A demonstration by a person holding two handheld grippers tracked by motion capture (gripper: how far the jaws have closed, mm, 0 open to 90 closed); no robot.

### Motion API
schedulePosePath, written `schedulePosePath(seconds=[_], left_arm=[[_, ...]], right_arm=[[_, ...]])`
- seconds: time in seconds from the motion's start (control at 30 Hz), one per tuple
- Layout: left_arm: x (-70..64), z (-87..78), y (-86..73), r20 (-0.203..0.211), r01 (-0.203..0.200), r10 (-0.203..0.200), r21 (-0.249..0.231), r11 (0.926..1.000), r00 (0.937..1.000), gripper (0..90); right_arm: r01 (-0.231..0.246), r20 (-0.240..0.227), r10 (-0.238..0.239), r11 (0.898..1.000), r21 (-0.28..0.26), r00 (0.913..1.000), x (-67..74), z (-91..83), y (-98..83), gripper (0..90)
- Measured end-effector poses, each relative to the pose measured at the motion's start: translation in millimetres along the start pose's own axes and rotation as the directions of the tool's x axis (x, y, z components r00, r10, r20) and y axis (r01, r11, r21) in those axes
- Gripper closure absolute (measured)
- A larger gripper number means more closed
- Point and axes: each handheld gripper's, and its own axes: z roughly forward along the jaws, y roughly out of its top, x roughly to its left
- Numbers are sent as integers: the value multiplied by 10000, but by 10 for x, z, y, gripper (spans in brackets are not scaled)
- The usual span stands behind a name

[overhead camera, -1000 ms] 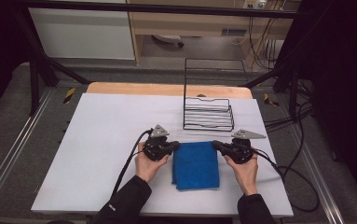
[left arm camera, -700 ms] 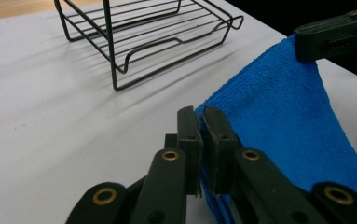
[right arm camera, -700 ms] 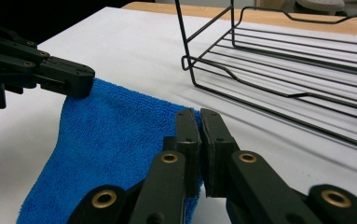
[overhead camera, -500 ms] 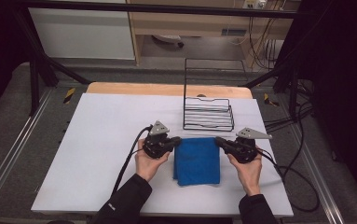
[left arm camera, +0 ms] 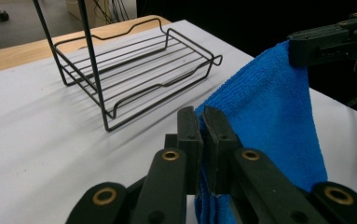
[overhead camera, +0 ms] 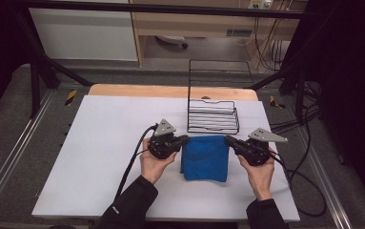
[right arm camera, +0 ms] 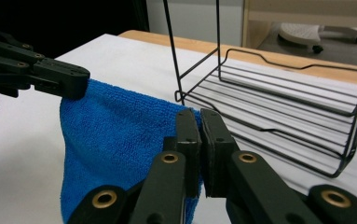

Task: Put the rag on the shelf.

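The step in hand looks like lifting the blue terry cloth point(overhead camera: 205, 157) by its two far corners so that it hangs flat; to do it well, both hands should rise at one pace and keep the top edge taut and level, so the cloth neither sags in the middle nor slips from a pinch; the left gripper point(overhead camera: 184, 139) has its jaws closed on the cloth's left top corner, and the right gripper point(overhead camera: 229, 141) has its jaws closed on the right top corner; the cloth hangs between the two, its lower edge near or on the white counter point(overhead camera: 99, 143), just in front of the black wire rack point(overhead camera: 213, 119), apart from it.
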Motion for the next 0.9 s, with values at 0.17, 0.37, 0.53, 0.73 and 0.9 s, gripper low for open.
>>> schedulePosePath(seconds=[0.17, 0.37, 0.53, 0.73, 0.9], left_arm=[[-29, -30, 82, 100, -9, 13, -352, 9994, 9999, 860], [-76, -94, 196, 127, -121, 132, -776, 9969, 9998, 860], [-91, -156, 300, 113, -166, 181, -1212, 9925, 9998, 860], [-119, -232, 442, 107, -201, 222, -1676, 9857, 9997, 860], [-108, -291, 545, 62, -249, 266, -1976, 9800, 9996, 860]], right_arm=[[137, 140, -133, 9995, -272, 9998, 5, -79, 65, 876], [420, 308, -396, 9958, -812, 9987, 46, -209, 204, 876], [528, 389, -486, 9919, -1156, 9981, 85, -280, 288, 876], [706, 577, -618, 9837, -1651, 9964, 119, -355, 420, 876], [883, 741, -748, 9761, -1985, 9944, 147, -376, 519, 876]])
